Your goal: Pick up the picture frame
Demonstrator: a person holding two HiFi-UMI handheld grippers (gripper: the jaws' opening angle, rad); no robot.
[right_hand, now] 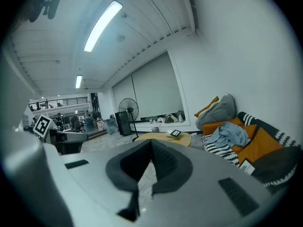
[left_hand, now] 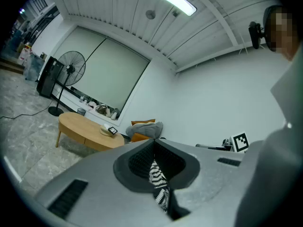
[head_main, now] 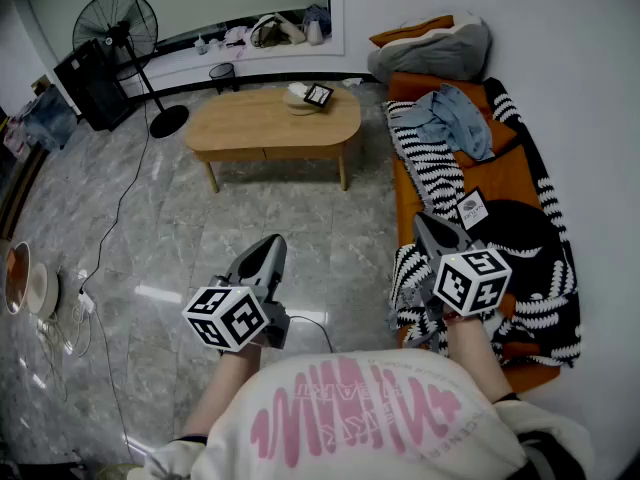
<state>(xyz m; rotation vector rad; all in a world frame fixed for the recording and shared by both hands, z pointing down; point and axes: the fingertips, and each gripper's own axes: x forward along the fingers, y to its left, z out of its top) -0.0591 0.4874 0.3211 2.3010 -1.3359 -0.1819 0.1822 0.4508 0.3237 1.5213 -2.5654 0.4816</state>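
A small black picture frame [head_main: 318,95] leans on a pale round object on the oval wooden coffee table [head_main: 250,128] at the far side of the room. It also shows small in the left gripper view [left_hand: 112,130] and the right gripper view [right_hand: 175,133]. Both grippers are held low in front of the person, far from the table. My left gripper [head_main: 274,241] hangs over the marble floor, jaws together with nothing between them. My right gripper [head_main: 421,219] is beside the sofa's edge, shut and empty too.
An orange sofa [head_main: 515,168] with a striped blanket, a blue garment [head_main: 455,118], pillows and a white card [head_main: 472,211] runs along the right. A standing fan [head_main: 118,28], a black box [head_main: 90,86] and a floor cable [head_main: 110,228] are at the left.
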